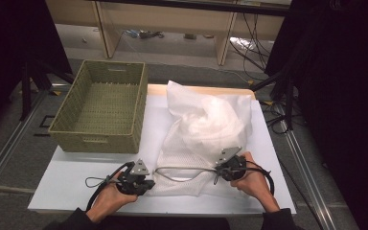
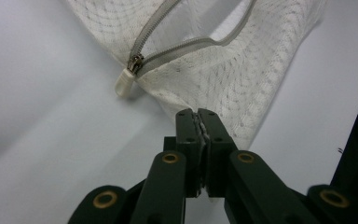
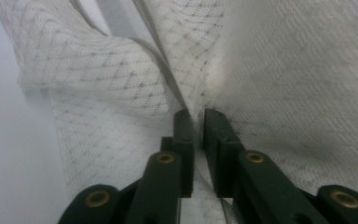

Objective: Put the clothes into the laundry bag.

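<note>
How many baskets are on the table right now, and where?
1. The green woven basket sits at the far left corner of the table, left of the white mesh bag. Its inside looks empty; nothing suggests another basket hidden behind the bag.

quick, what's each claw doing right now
Left claw: closed, pinching the edge of the white mesh bag near the zipper pull.
Right claw: closed on a fold of the mesh bag beside the zipper.
</note>
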A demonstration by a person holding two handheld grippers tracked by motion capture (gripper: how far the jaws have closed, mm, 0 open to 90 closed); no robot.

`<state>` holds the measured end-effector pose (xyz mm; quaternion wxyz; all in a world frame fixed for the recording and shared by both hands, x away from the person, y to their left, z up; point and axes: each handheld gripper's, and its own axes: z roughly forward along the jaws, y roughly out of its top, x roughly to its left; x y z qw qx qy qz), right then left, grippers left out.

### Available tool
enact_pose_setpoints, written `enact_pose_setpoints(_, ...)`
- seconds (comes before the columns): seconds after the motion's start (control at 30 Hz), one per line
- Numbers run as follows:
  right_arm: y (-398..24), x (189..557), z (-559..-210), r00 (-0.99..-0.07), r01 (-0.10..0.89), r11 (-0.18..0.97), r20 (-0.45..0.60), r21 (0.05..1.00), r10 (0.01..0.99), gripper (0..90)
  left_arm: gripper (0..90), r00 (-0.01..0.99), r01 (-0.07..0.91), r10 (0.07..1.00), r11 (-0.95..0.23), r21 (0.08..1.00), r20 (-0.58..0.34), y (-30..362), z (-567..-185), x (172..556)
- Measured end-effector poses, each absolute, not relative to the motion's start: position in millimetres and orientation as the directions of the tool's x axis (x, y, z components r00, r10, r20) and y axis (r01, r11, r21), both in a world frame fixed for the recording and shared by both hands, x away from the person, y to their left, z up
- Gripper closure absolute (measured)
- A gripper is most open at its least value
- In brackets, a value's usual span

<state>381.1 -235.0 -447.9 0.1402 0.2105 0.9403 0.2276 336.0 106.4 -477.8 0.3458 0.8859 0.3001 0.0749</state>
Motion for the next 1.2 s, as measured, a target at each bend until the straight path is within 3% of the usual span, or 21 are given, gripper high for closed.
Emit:
enact_pose_setpoints(0.27,-257.6,373.2,-424.4,-0.825,0.377,0.75,-0.171,0.544,0.538,58.7,82.7,0.783,0.499,0.616,-0.536,0.681,-0.089,119.8,-469.4,339.1)
enact_pose_setpoints(0.47,-273.1,364.7,-412.6,-0.782,0.388,0.702,-0.19,0.597,0.593,51.9,80.9,0.751,0.523,0.653,-0.502,0.689,-0.094,130.2,-469.2,341.9)
enact_pose_setpoints(0.63,-282.6,355.6,-419.7,-0.761,0.421,0.686,-0.18,0.594,0.623,49.5,72.2,0.747,0.519,0.657,-0.477,0.709,-0.105,132.2,-463.8,339.6)
enact_pose_setpoints(0.73,-288.2,350.7,-421.6,-0.727,0.456,0.652,-0.169,0.606,0.665,46.2,58.3,0.741,0.522,0.664,-0.471,0.711,-0.104,134.1,-462.6,339.5)
enact_pose_setpoints(0.93,-294.9,347.1,-419.1,-0.705,0.463,0.58,-0.118,0.67,0.699,38.2,44.1,0.723,0.537,0.681,-0.449,0.714,-0.116,136.1,-461.3,336.8)
enact_pose_setpoints(1.2,-292.9,339.4,-420.1,-0.65,0.52,0.479,-0.036,0.707,0.759,30.4,33.3,0.712,0.515,0.696,-0.421,0.747,-0.098,137.0,-451.2,329.4)
